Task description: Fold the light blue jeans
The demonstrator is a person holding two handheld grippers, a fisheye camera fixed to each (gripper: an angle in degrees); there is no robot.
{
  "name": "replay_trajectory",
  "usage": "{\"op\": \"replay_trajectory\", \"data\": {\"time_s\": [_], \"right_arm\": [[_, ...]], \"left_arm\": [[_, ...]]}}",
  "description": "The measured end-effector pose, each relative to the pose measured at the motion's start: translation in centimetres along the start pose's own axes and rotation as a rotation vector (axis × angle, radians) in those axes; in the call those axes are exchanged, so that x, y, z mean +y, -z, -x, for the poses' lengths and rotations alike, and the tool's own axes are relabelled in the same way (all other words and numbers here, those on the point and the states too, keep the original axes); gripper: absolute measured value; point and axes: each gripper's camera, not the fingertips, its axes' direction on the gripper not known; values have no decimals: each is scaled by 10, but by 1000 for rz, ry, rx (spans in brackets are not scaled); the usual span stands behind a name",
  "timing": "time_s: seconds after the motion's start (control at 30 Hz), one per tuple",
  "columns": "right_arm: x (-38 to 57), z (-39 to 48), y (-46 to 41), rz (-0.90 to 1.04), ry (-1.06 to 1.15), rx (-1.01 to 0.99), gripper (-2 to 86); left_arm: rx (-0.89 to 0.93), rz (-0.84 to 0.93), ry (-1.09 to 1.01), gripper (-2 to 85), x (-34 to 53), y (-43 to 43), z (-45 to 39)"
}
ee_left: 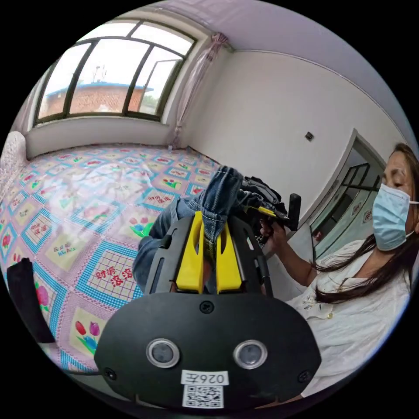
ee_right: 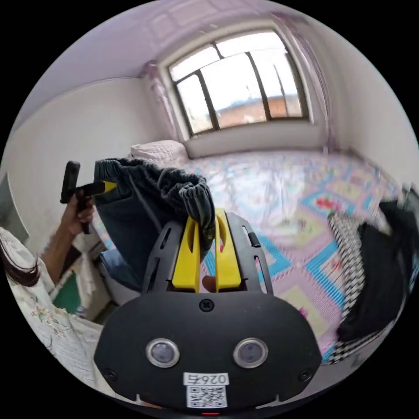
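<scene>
denim's up off the quilted bed (ee_left: 65, 209), jeans (ee_left: 218, 196) slung between your left gripper (ee_left: 209, 244) and right gripper (ee_right: 205, 238), both clamped on bunched cloth, and a grip that thin could slip if you tug them apart.

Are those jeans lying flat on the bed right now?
No, the jeans are held up above the bed, their waistband pinched in the right gripper.
</scene>
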Motion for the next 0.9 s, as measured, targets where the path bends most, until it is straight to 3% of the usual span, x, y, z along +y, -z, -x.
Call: {"op": "replay_trajectory", "data": {"time_s": [0.17,0.27,0.33,0.57,0.9], "right_arm": [[-27,177,138,-323,350,190,6],[-29,267,220,-448,471,220,6],[-23,315,267,-520,536,235,6],[0,459,422,-696,682,394,6],[58,591,541,-924,800,727,8]], "left_arm": [[-272,-197,-311,4,-32,253,-179],[-531,-280,-502,3,-38,353,-299],[-608,-345,-570,3,-40,405,-354],[-621,-463,-664,4,-78,557,-494],[-615,-531,-649,7,-124,663,-600]]}}
